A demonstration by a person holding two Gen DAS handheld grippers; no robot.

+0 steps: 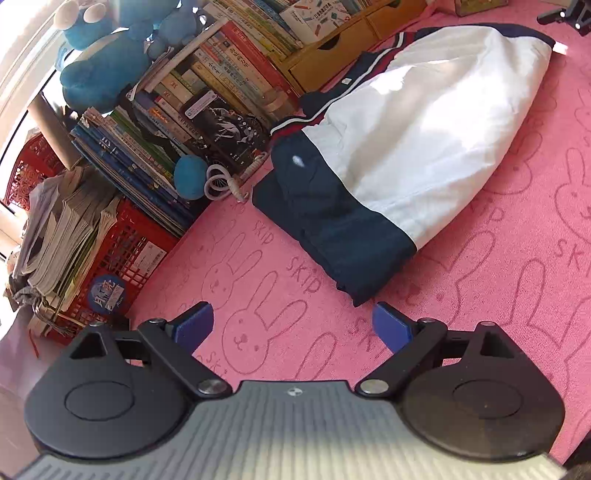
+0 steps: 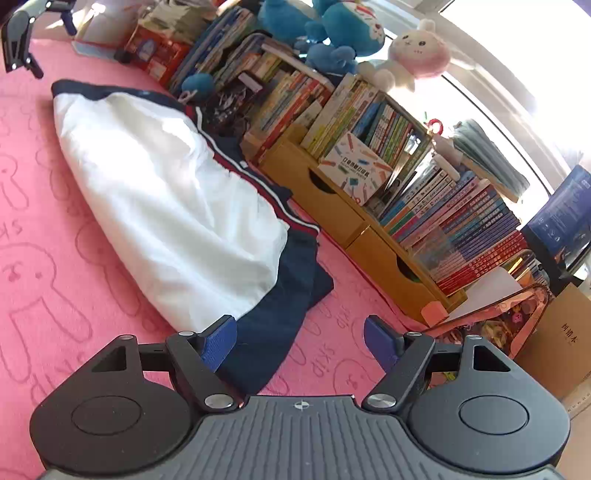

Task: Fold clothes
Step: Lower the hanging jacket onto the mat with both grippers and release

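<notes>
Jacket [image 1: 406, 147]: a white and navy garment with red-and-white trim, lying folded into a long bundle on the pink rabbit-print mat [image 1: 258, 295].

Left gripper [image 1: 293, 326]: jaws spread wide, nothing between the blue pads, only bare mat beneath. The jacket's navy end lies just ahead and slightly to the right of the gap, apart from the pads.

Right gripper [image 2: 300, 338]: jaws likewise parted and empty. Its left pad overlaps the navy hem in the picture; whether it touches the cloth cannot be told. The opposite navy end of the bundle lies directly ahead and to the left.

Orientation: the bundle's long axis runs between the two grippers, one at each short end. The right gripper appears marginally the nearer to the cloth. In each wrist view the other gripper shows small beyond the far end.

Surroundings: stacked books [image 1: 192, 96], a yellow drawer unit [image 2: 332, 206], a red crate [image 1: 122, 258] and blue plush toys [image 2: 343, 26] border the mat's far edge, close beside the jacket.

Judgement: a fold appears complete; any further fold would bring one short end over the other.
</notes>
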